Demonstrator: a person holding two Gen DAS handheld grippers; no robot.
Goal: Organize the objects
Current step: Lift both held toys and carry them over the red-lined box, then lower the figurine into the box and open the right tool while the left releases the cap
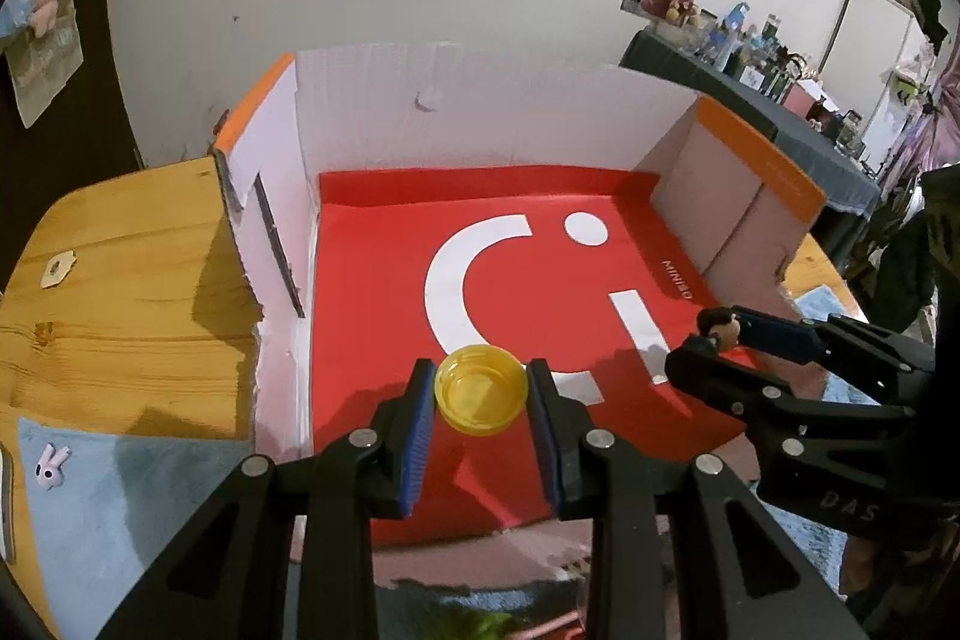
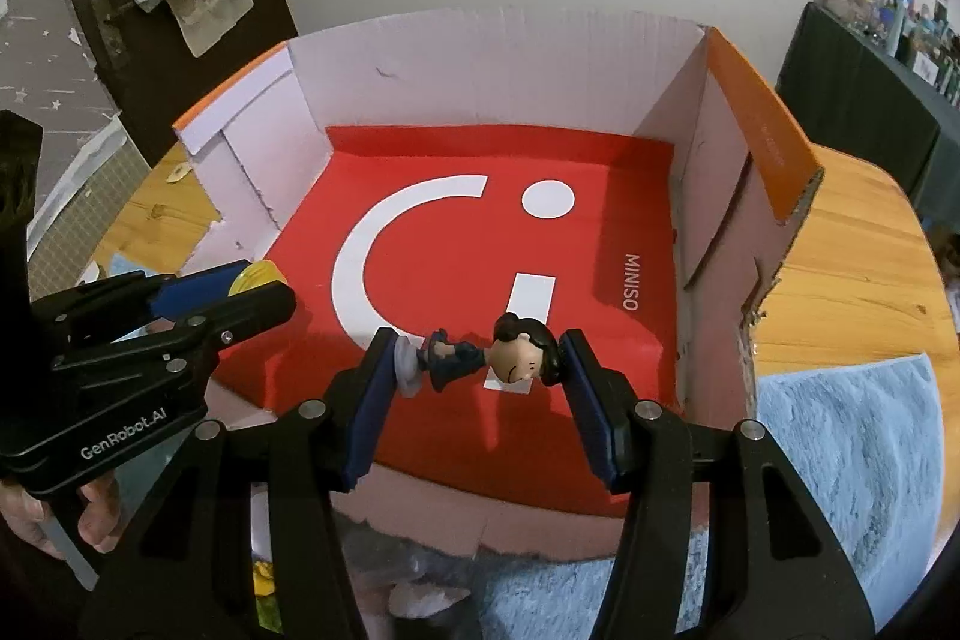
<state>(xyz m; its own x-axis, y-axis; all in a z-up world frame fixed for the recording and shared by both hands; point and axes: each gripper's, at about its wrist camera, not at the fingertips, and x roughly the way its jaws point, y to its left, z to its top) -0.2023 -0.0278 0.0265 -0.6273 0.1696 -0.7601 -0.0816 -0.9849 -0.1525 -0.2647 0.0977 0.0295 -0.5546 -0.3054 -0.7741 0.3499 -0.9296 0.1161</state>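
My left gripper (image 1: 480, 391) is shut on a small yellow plastic bowl (image 1: 480, 388), held above the near part of the box floor. My right gripper (image 2: 477, 361) is shut on a little figurine (image 2: 480, 355) with dark hair and a round white base, held sideways, head against the right pad. Both hang over an open cardboard box (image 1: 360, 106) lined with a red sheet (image 1: 372, 280) bearing a white logo. In the left wrist view the right gripper (image 1: 714, 334) shows at the right with the figurine's head (image 1: 717, 325). In the right wrist view the left gripper (image 2: 258, 289) shows at the left with the yellow bowl (image 2: 255, 275).
The box (image 2: 774, 142) has white walls and orange-edged flaps, and stands on a wooden table (image 2: 852, 268). A light blue fluffy mat (image 2: 840, 460) lies at the near side. A small bunny charm (image 1: 51, 466) rests on the mat at left. A hand (image 2: 36, 514) holds the left gripper's handle.
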